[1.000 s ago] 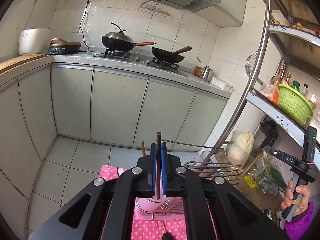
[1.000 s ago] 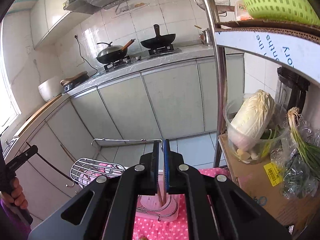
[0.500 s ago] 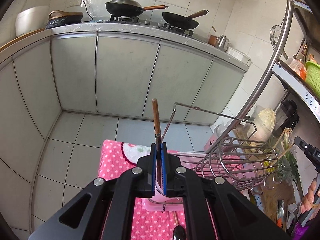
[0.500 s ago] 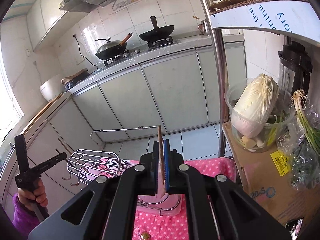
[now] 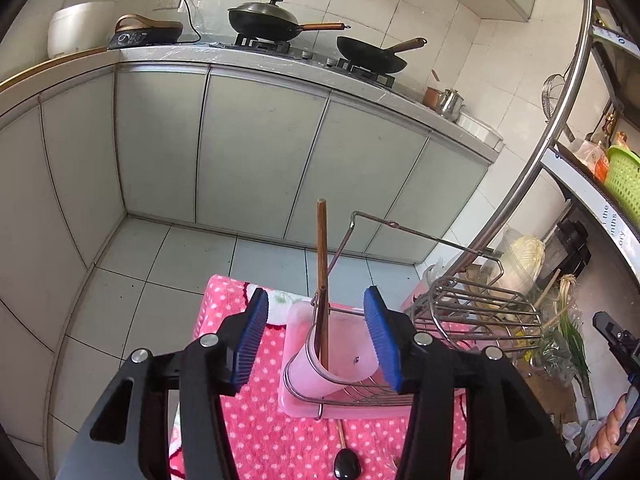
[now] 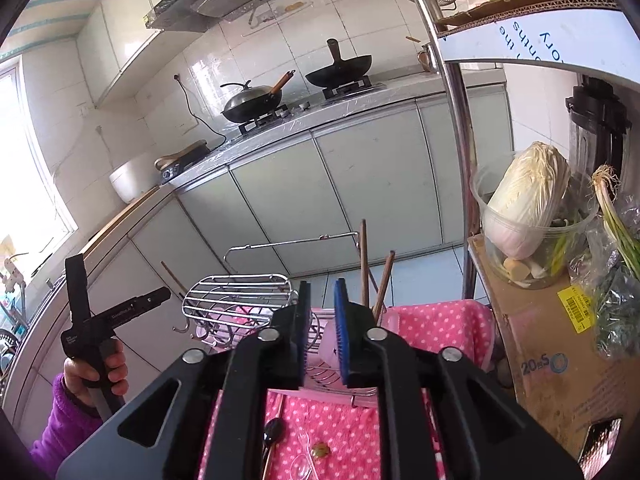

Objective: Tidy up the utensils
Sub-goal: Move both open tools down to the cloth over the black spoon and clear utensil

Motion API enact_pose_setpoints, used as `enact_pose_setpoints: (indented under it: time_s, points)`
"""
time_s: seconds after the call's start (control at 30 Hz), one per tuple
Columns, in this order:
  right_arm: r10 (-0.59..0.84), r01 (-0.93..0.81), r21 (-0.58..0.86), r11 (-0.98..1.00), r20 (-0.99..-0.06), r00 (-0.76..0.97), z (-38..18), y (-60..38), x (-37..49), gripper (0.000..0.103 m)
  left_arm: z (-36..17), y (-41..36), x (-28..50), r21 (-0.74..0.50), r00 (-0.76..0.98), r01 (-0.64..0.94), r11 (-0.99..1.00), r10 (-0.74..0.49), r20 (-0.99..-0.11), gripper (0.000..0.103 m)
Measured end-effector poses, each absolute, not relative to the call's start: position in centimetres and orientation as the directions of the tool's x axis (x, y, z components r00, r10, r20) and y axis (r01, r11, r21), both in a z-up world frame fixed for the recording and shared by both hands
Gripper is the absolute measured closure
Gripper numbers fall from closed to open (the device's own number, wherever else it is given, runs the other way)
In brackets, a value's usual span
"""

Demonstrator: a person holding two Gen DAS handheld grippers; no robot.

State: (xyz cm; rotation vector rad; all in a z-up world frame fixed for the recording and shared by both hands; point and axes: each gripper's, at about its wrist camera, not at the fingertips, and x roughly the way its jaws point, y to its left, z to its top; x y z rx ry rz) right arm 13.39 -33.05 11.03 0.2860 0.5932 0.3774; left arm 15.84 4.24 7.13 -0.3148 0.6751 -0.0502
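A pink cup [image 5: 344, 356] sits in a wire holder [image 5: 360, 396] on a pink dotted cloth [image 5: 264, 432]. Two brown chopsticks [image 5: 322, 256] stand in it. My left gripper [image 5: 316, 296] hangs just over the cup, its jaws opening wide, and the chopsticks rise between its blue pads [image 5: 252, 336] without touching them. In the right wrist view the chopsticks [image 6: 364, 264] lean in the cup [image 6: 332, 344], just right of my right gripper [image 6: 323, 286]. Its jaws are opening by a narrow gap with nothing between them. A hand holds the left gripper [image 6: 100, 320] at the left.
A wire dish rack [image 5: 476, 308] stands right of the cup. A black spoon [image 5: 346, 468] lies on the cloth near me. On the right are a cardboard box [image 6: 552, 344], a cabbage in a clear bowl [image 6: 528, 200] and a steel shelf pole [image 6: 460, 140]. Grey cabinets stand behind.
Both grippers were shut on a chopstick each. Their jaws have parted, the left widely, and both chopsticks now stand in the pink cup. The left gripper came down toward the cup.
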Motion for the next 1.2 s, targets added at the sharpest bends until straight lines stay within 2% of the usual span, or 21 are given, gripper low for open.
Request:
enact_pose_setpoints:
  time_s: [0.03, 0.07, 0.17, 0.43, 0.63, 0.8, 1.0, 1.2]
  points:
    - [0.426, -0.266, 0.364, 0.892, -0.486, 0.763, 10.9, -32.9, 12.9, 0.072, 7.2, 4.2, 15.3, -0.307, 0.783, -0.05, 0.95, -0.154, -0.603, 0.054]
    - [0.428, -0.273, 0.359, 0.893, -0.485, 0.763, 10.7, -32.7, 12.3, 0.067, 7.3, 4.1, 14.7, -0.308, 0.785, -0.044, 0.95, -0.158, -0.599, 0.054]
    - [0.431, -0.285, 0.344, 0.895, -0.496, 0.754, 9.9, -32.0, 11.0, 0.065, 7.0, 3.6, 13.0, -0.293, 0.783, -0.035, 0.955, -0.156, -0.603, 0.054]
    - [0.444, -0.271, 0.365, 0.891, -0.571, 0.691, 4.7, -30.3, 8.7, 0.064, 3.4, 1.8, 9.9, -0.321, 0.72, 0.002, 0.947, -0.225, -0.657, 0.054]
    - [0.483, -0.232, 0.445, 0.865, -0.612, 0.627, 0.4, -30.1, 7.7, 0.063, -1.7, -0.9, 8.8, -0.327, 0.612, 0.034, 0.944, -0.279, -0.74, 0.054]
    - [0.485, -0.215, 0.454, 0.865, -0.645, 0.59, -1.8, -29.9, 7.3, 0.063, -6.4, -3.9, 8.7, -0.331, 0.492, 0.058, 0.942, -0.316, -0.811, 0.054]
    - [0.497, -0.211, 0.469, 0.857, -0.65, 0.574, -2.9, -30.2, 7.3, 0.063, -10.5, -6.8, 9.9, -0.277, 0.385, 0.044, 0.96, -0.272, -0.882, 0.054]
    - [0.505, -0.194, 0.488, 0.851, -0.657, 0.56, -3.7, -30.8, 7.5, 0.064, -12.5, -7.6, 12.0, -0.232, 0.325, 0.01, 0.973, -0.223, -0.919, 0.054]
